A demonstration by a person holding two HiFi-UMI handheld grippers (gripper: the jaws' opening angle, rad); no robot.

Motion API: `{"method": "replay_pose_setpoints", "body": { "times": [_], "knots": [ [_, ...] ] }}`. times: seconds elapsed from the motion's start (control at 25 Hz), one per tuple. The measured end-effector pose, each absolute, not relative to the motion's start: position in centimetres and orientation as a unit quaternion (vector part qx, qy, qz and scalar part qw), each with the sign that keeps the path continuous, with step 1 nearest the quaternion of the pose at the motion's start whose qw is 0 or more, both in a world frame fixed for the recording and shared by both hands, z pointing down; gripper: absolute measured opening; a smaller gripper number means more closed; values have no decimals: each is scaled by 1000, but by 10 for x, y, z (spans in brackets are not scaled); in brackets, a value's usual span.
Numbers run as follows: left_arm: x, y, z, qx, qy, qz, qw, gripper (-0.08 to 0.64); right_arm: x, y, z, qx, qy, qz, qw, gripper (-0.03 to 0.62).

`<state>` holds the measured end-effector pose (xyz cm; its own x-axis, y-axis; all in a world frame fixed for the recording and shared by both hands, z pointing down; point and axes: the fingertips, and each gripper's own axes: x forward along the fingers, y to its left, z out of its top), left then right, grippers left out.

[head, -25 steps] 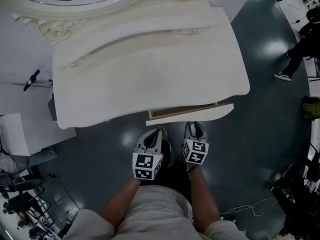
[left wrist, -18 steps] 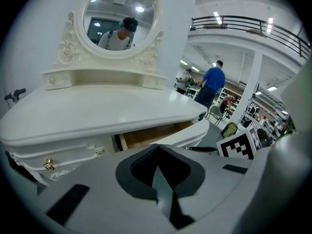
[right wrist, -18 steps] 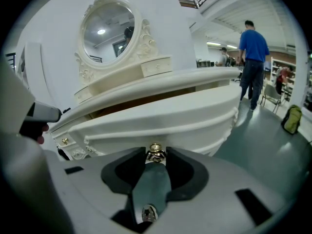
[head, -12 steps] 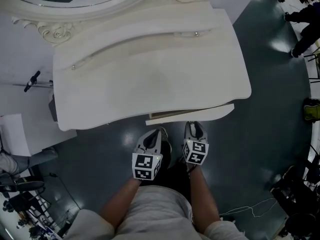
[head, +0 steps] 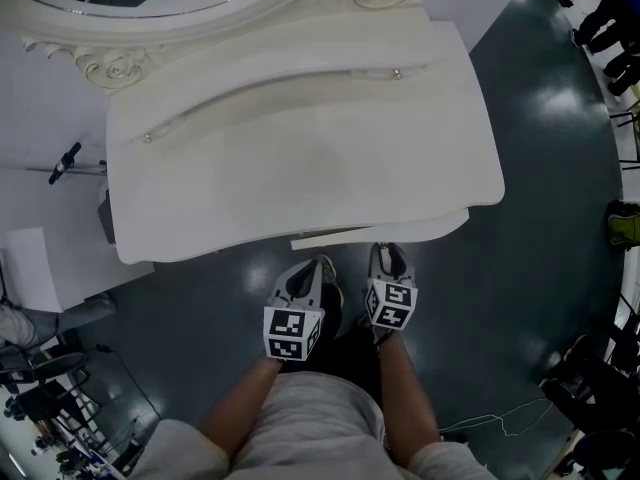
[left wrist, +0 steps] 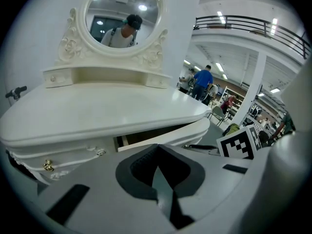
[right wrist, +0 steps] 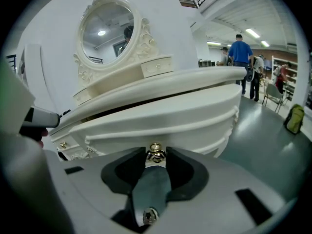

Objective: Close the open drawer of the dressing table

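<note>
My right hand-held gripper [right wrist: 155,155] is pinched narrow on the small brass knob [right wrist: 155,151] of the drawer [right wrist: 161,116], with one dark pad on each side of the knob. From my head view, the drawer front shows only as a thin pale strip jutting just past the front edge of the white desk [head: 300,158], on its right half. My left gripper view shows a dark slit between the drawer front and the desk top above it, so the drawer is not fully in. My left hand-held gripper [left wrist: 157,148] has its jaws pressed together with nothing between them. It sits just beside the right one and points at the left end of the drawer front, near it. An oval mirror [left wrist: 122,14] in a carved frame stands at the back of the desk. The floor [head: 520,268] below is dark and glossy.
</note>
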<state>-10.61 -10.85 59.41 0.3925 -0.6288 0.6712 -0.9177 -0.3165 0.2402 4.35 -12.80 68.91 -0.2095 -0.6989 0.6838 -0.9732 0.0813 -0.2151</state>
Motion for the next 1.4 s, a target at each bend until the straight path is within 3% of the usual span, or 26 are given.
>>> {"method": "replay_pose_setpoints", "body": {
  "times": [1.4],
  "knots": [
    [-122,-143,599,773,-496,238,317,5,32,-179,692,598,-704,323,204,140]
  ]
}}
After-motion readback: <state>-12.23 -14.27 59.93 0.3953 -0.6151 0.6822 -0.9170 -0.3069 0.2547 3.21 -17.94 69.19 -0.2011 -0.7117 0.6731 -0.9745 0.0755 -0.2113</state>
